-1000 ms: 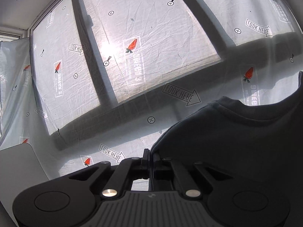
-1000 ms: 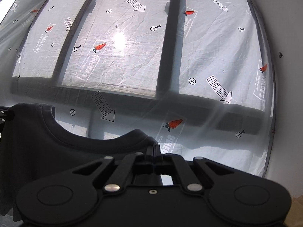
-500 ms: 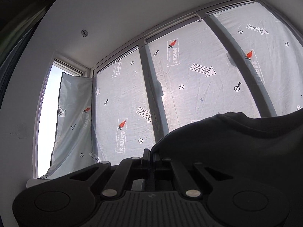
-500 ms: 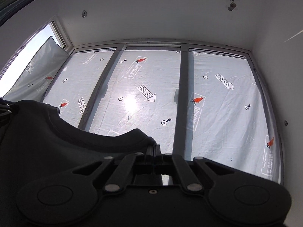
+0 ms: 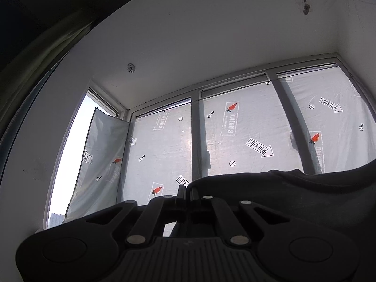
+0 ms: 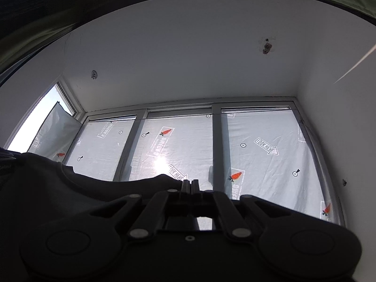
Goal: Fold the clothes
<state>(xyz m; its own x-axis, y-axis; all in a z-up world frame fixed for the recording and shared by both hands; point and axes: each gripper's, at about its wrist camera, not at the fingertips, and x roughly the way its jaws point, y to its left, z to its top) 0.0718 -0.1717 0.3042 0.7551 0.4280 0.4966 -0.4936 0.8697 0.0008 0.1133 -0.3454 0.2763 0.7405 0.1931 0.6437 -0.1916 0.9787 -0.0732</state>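
Dark cloth garment with ribbed neckline (image 5: 293, 188) hangs stretched between both grippers, in front of the window covered with white printed sheeting (image 5: 253, 131). Left gripper (image 5: 185, 189) pinches its left shoulder, jaws closed on fabric. Right gripper (image 6: 190, 184) clamps the other shoulder, jaws narrow, fabric (image 6: 70, 188) trailing leftward.

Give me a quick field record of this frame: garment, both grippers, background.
garment: dark fabric shirt, ribbed collar edge visible, stretched between the two grippers
left hand-held gripper: shut on the shirt's edge
right hand-held gripper: shut on the shirt's edge
camera aim: both tilted upward
background: white ceiling, windows covered by translucent printed plastic sheeting
work surface: not in view
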